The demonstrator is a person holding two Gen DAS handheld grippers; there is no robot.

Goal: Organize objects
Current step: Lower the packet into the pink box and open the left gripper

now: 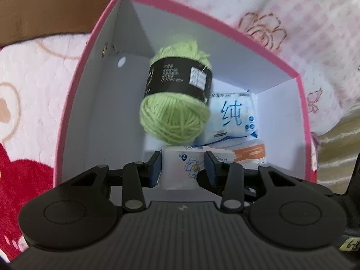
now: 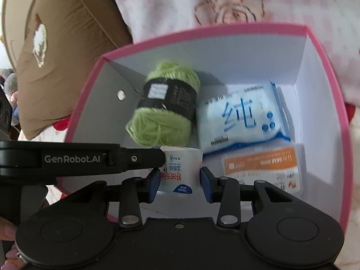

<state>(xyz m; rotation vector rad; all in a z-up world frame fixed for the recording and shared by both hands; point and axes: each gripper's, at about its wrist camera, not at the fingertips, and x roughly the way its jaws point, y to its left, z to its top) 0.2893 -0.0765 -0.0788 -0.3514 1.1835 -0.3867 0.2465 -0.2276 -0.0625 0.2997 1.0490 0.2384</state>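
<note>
A pink-rimmed box (image 1: 216,25) with a white inside holds a green yarn ball (image 1: 175,94) with a black label, a blue-and-white wipes pack (image 1: 234,117) and an orange-and-white pack (image 1: 249,155). A small white tissue pack (image 1: 183,169) sits between the fingers of both grippers over the box's near side. My left gripper (image 1: 183,168) is shut on it. My right gripper (image 2: 180,180) also brackets the tissue pack (image 2: 178,168): its left pad touches the pack, its right pad stands a small gap off. The left gripper's arm (image 2: 78,158) crosses the right wrist view.
The box (image 2: 324,72) rests on a pink-and-white floral quilt (image 1: 303,18). A brown cushion (image 2: 63,51) lies to the box's left. A red patch of the quilt (image 1: 24,171) shows at the left.
</note>
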